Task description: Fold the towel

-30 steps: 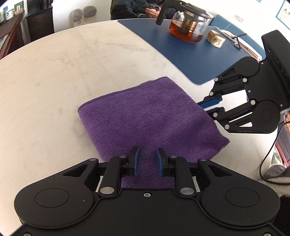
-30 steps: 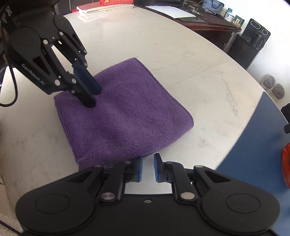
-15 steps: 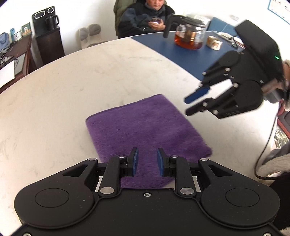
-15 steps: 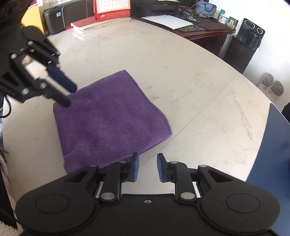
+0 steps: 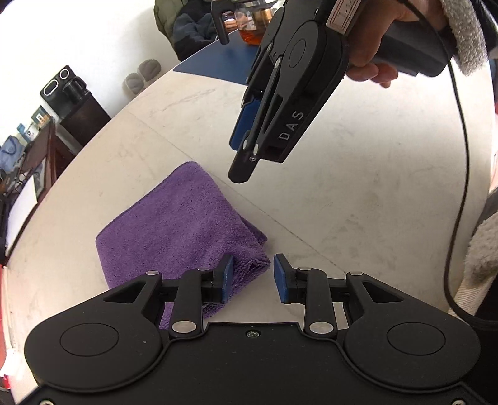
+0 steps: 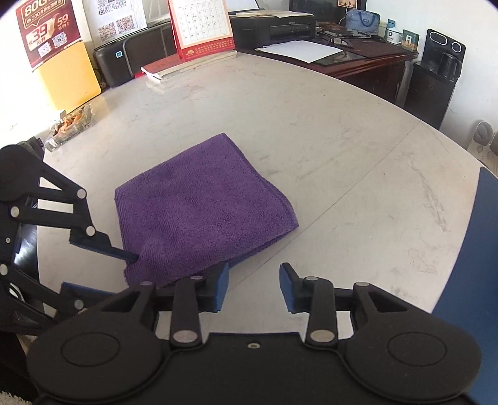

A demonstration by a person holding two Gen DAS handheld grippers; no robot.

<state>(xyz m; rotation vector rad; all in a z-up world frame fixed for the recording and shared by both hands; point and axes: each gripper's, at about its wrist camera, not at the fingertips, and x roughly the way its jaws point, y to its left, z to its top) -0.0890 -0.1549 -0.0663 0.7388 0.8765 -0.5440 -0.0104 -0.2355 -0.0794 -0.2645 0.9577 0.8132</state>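
A purple towel (image 6: 199,205), folded into a thick rectangle, lies flat on the pale marble table (image 6: 342,140). My right gripper (image 6: 253,286) hovers over the towel's near edge. Its jaws are opening and nothing is between the blue pads. My left gripper (image 6: 107,272) comes in from the left, open, and its upper finger's tip is at the towel's near left corner. I cannot tell whether it touches. In the left wrist view the towel (image 5: 180,224) lies left of centre. The left gripper (image 5: 253,278) is open above its corner, and a hand holds the right gripper (image 5: 238,155) high above the table.
A blue mat (image 5: 218,67) with a glass teapot (image 5: 252,28) lies at the far side, where a person sits. A glass dish of scraps (image 6: 70,124), books (image 6: 174,67) and a desk calendar (image 6: 202,28) stand at the table's far left. A black cable (image 5: 463,174) hangs on the right.
Both grippers have come off the towel and their jaws stand wider. The left gripper swung round to the towel's corner and rolled. The right gripper rose a little above the near edge.
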